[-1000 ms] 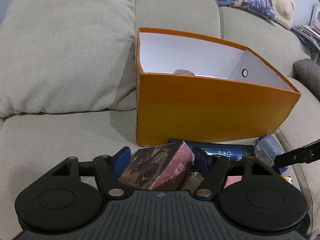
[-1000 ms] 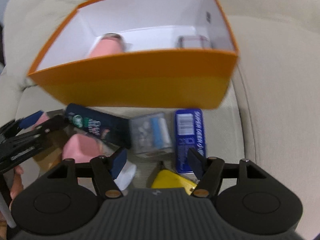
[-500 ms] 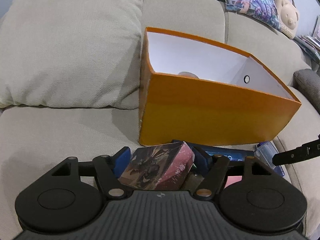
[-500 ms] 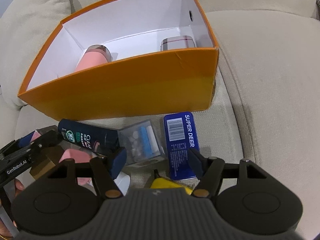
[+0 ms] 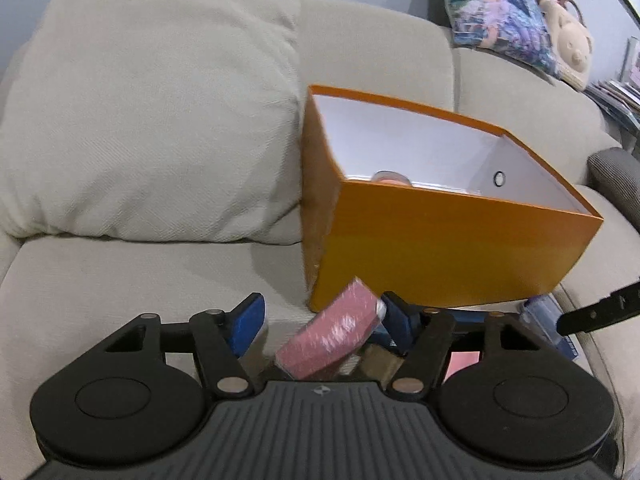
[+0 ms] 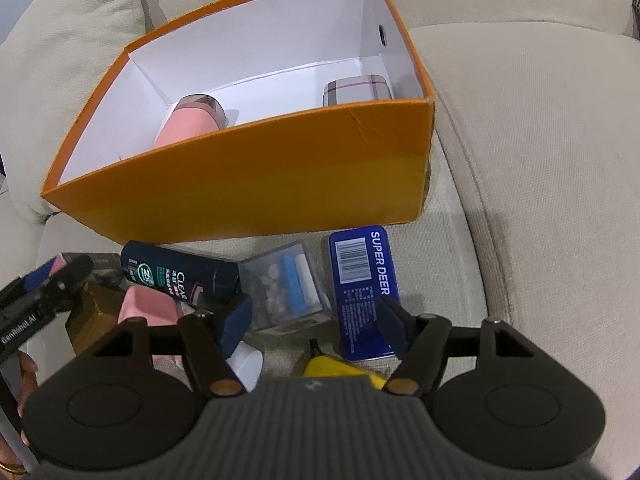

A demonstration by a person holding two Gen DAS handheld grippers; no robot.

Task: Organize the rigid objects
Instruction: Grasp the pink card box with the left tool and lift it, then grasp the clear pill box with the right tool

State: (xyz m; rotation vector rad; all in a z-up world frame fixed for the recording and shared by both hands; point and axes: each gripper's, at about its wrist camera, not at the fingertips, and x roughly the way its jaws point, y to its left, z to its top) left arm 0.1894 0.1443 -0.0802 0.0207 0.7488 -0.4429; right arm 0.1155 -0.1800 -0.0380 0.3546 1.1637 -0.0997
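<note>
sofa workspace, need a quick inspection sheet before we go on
surface: beige sofa seat
job's things: orange box holding pink tumbler, plaid case; shampoo bottle, clear case, blue tin, yellow item lie in front
clutter: nothing seen
grippers: left gripper has just been closing, tilted pink box between, not gripped; right gripper open, empty
cables: nothing seen
surroundings: cushion, patterned pillow, bear bag

The box (image 6: 248, 188) sits on the sofa seat (image 6: 540, 200), its left end against a cushion (image 5: 152, 120). Inside it, a cup (image 6: 188, 124) lies at the left and a small case (image 6: 356, 90) stands at the right. Before the box, from left to right, lie a bottle (image 6: 180, 276), a clear case (image 6: 284, 284) and a flat tin (image 6: 364, 292), side by side
</note>
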